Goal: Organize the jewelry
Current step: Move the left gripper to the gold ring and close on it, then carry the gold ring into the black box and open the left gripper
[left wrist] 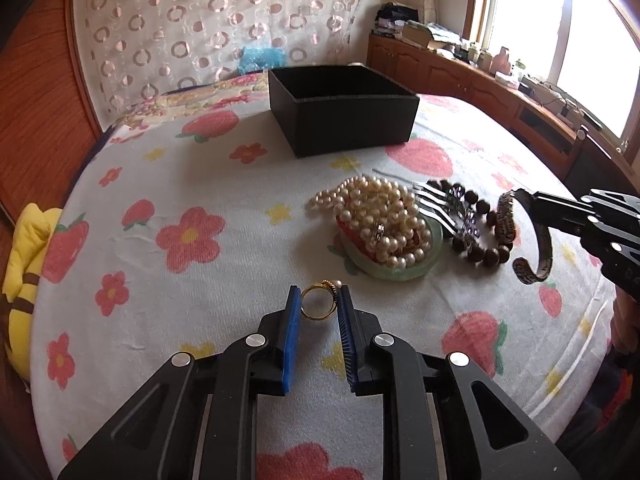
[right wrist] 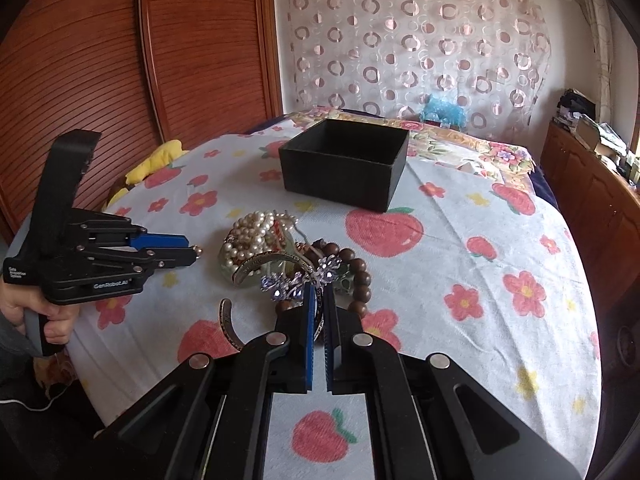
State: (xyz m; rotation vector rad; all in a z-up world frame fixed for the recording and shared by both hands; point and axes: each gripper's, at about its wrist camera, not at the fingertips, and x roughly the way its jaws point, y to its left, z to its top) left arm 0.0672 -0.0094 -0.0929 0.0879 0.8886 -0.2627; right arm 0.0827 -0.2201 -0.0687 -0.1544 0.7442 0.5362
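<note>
- The left hand-held gripper (left wrist: 319, 300) had its blue pads narrowed around a gold ring (left wrist: 317, 300), which sat between them just above the bed (left wrist: 168, 184); whether the pads pressed it or only touched it could not be told.
- The ring looked light, stiff and slippery, likely to pop out sideways; its plain band, away from the small beaded top, seemed the surest place to pinch.
- The right hand-held gripper (right wrist: 319, 304) was nearly closed on a dark metal cuff bracelet (right wrist: 232, 326), gripping its band by the edge. The cuff seemed rigid and fairly heavy, so it could swing.
- Just beyond it lay a wooden bead bracelet (right wrist: 360, 276) with a crystal hair comb (right wrist: 296, 280) across it.
- Left of those, a pearl necklace (left wrist: 380, 216) was heaped over a green bangle (left wrist: 400, 272); loose and soft, it would likely trail if lifted by one strand.
- Farther back stood an open black box (left wrist: 352, 120).
</note>
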